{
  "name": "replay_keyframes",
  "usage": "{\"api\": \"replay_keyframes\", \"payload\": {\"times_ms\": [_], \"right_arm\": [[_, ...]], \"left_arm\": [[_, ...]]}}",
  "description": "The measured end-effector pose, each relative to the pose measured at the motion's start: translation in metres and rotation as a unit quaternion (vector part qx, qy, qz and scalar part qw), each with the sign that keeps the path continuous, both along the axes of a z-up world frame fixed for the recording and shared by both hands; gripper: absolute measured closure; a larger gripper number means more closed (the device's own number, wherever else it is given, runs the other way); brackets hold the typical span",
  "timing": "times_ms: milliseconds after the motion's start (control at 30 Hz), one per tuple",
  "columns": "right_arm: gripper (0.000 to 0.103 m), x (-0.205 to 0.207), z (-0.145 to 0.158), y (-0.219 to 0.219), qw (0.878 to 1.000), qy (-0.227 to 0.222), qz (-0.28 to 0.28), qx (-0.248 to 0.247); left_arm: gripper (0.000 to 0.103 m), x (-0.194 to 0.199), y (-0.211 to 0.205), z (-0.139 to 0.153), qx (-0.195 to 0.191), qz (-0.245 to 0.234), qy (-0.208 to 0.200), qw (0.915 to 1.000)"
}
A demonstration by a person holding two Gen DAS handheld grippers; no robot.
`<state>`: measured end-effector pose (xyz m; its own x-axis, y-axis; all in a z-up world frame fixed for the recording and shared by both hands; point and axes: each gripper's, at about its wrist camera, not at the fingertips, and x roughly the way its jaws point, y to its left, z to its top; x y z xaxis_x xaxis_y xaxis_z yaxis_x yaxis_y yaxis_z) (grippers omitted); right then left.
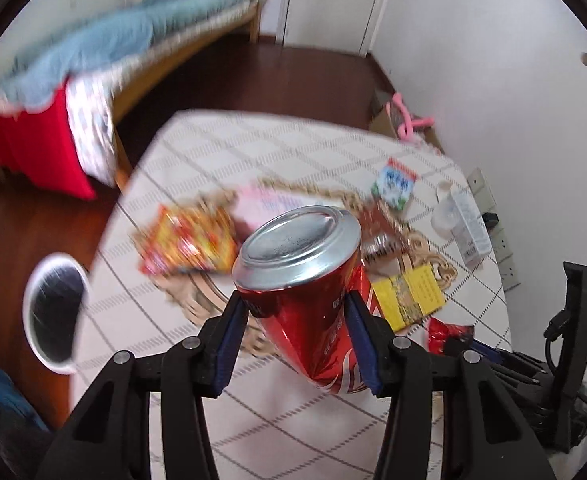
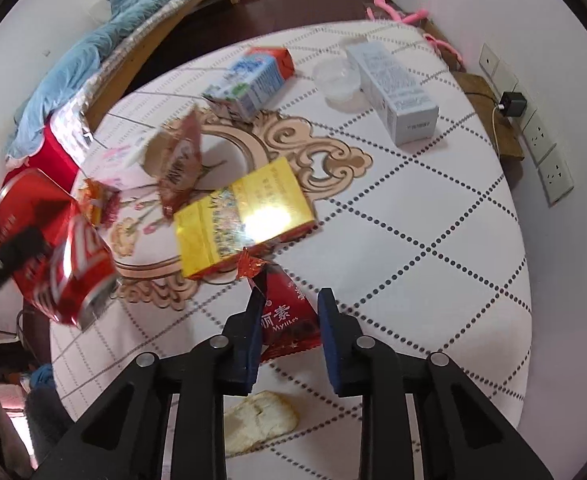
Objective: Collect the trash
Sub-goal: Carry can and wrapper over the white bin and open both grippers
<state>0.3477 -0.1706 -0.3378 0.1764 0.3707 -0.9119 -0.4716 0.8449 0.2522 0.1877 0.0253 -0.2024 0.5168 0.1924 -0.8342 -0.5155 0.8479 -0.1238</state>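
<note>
1. The red soda can (image 1: 309,280) sits between the left gripper (image 1: 299,316) fingers (image 1: 229,344), clamped on both sides by the blue pads, lifted clear of the table (image 1: 293,432) with its silver end pointing away from the fingers.
2. The red snack wrapper (image 2: 287,316) lies on the table between the right gripper (image 2: 291,320) fingers (image 2: 333,344); the left pad touches it, the right pad looks just apart, so a firm grasp cannot be told.
3. Just beyond the right fingertips lies a yellow box (image 2: 241,216), touching the wrapper's crimped end.
4. Behind the right fingers, nearer the camera, lies a pale crust of bread (image 2: 259,420).
5. Far beyond the left fingers, other wrappers and a milk carton (image 1: 393,184) lie scattered; a white-rimmed bin (image 1: 55,312) stands on the floor to their left.
</note>
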Motion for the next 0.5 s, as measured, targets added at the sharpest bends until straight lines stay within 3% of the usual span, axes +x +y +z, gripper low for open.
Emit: {"api": "replay_keyframes", "payload": {"times_ms": [267,500], "right_arm": [[0.077,-0.034,0.059,0.027,0.998,-0.038,0.024,0.04],[0.077,-0.085,0.116,0.106,0.99,-0.068,0.089,0.084]], "left_arm": [[0.058,-0.033,0.028,0.052,0.088,0.011,-0.048,0.9949],[0.058,-0.088,0.086,0.086,0.133,0.06,-0.066,0.9871]]}}
